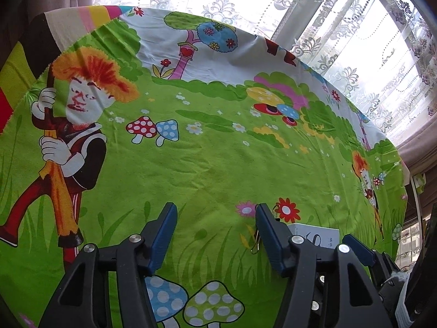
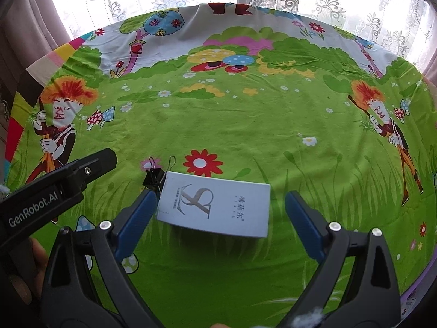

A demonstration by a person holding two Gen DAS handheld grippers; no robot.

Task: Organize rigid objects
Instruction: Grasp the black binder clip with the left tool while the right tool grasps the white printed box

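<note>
Both claws gape empty: right gripper straddles the white rectangular cardboard box; the black metal binder clip at its corner may snag the left gripper.

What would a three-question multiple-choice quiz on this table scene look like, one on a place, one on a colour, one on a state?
1. Where is the small black metal binder clip?
A. at the left corner of the white printed cardboard box
B. on top of the box
C. far off by the window

2. What colour are the pads on the right gripper fingers?
A. red
B. blue
C. yellow

3. How does the right gripper stand to the box?
A. clamped on it
B. open, a finger on each side of the box
C. shut, away from it

Answers: 1 A, the clip sits at the box's left corner on the green cartoon-print tablecloth. 2 B, both pads are blue. 3 B, a gap shows between the right pad and the box.
</note>
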